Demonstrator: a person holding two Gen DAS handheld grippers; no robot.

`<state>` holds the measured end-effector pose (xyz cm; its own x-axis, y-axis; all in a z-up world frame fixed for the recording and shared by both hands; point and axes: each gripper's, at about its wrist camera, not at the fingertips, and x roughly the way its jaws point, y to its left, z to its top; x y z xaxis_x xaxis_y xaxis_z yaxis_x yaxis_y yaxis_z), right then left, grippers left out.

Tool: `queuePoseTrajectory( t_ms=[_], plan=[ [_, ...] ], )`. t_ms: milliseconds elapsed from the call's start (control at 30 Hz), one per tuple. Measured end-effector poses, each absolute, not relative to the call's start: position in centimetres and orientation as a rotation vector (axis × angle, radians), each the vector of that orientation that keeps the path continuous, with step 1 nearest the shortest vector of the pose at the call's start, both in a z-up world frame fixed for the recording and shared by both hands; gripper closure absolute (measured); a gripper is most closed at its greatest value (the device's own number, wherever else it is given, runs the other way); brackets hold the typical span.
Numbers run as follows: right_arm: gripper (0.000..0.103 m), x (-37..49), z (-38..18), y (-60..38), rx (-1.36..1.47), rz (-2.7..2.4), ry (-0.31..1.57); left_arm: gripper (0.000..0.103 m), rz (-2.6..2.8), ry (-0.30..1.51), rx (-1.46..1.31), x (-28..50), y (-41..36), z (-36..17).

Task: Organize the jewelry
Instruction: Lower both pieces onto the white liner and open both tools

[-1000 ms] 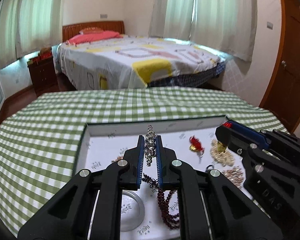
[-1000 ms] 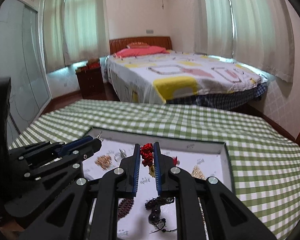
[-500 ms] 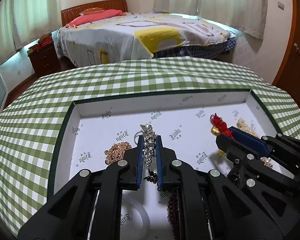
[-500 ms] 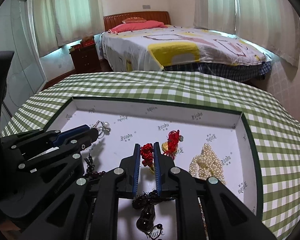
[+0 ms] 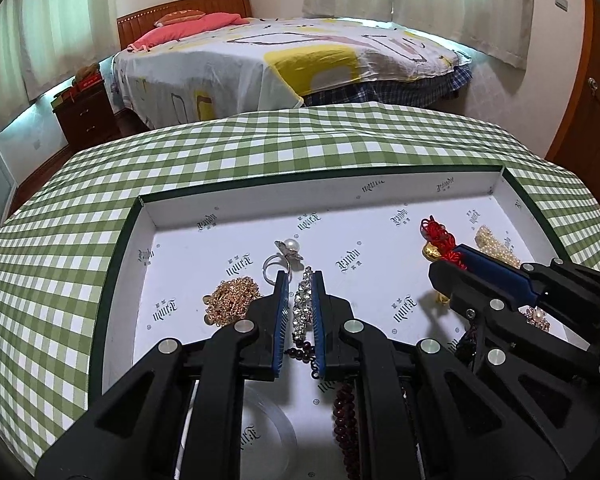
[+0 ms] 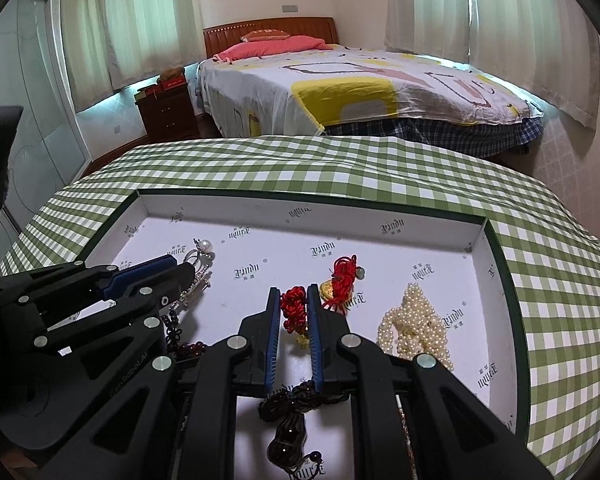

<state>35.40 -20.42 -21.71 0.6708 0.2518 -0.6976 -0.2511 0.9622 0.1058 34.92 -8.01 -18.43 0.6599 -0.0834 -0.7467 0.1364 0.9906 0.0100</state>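
Note:
A white-lined tray (image 5: 380, 192) with a dark green rim holds the jewelry. My left gripper (image 5: 301, 280) is shut on a rhinestone bracelet (image 5: 302, 304), low over the tray floor. A pearl ring (image 5: 284, 256) and a gold chain pile (image 5: 232, 300) lie just left of it. My right gripper (image 6: 294, 296) is shut on a red knotted cord charm (image 6: 294, 308). A second red cord with a gold charm (image 6: 340, 280) and a pearl strand (image 6: 414, 328) lie to its right. The right gripper also shows in the left wrist view (image 5: 452, 264).
Dark red bead strands (image 5: 344, 420) and a clear round lid (image 5: 268, 436) lie in the tray's near part. The tray (image 6: 496, 248) sits on a green checked tablecloth (image 6: 340, 168). A bed (image 6: 360, 88) and a nightstand stand beyond the table.
Both grippers have come down closer to the tray floor, each still holding its piece. The left gripper now sits beside the pearl ring and gold chain.

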Motion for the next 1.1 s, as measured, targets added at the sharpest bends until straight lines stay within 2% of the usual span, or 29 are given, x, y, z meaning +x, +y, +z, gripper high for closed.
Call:
queuePoseTrajectory(
  t_ms=[167,267,433,533,600,700,900,967,1100],
  plan=[
    [0.088,35.4,-21.8,-20.4,0.001,0.283,0.789,0.088,-0.128,0.844,0.063,34.9,-8.0,-18.4],
    [0.086,35.4,-21.8,-20.4,0.002,0.282,0.788,0.073,-0.124,0.841,0.053,34.9,-7.9,-18.3],
    [0.081,35.3,-21.8,-20.7,0.005,0.275,0.788,0.072,-0.12,0.845,0.044,35.0,-7.7,-18.3],
    [0.08,35.1,-21.8,-20.9,0.005,0.265,0.785,0.062,-0.111,0.84,0.038,34.8,-7.5,-18.2],
    [0.073,35.0,-21.8,-21.3,0.011,0.254,0.786,0.053,-0.103,0.832,0.026,34.8,-7.3,-18.0],
    [0.064,34.9,-21.6,-21.8,0.015,0.239,0.779,0.05,-0.098,0.83,0.02,34.7,-7.1,-18.0],
    [0.055,34.5,-21.3,-22.3,0.01,0.224,0.769,0.043,-0.092,0.822,0.024,34.5,-6.9,-17.7],
    [0.05,34.4,-21.2,-22.6,0.011,0.211,0.763,0.035,-0.082,0.816,0.026,34.4,-6.8,-17.6],
    [0.039,34.1,-20.8,-23.3,0.015,0.19,0.748,0.024,-0.079,0.809,0.009,34.2,-6.4,-17.3]
  ],
)
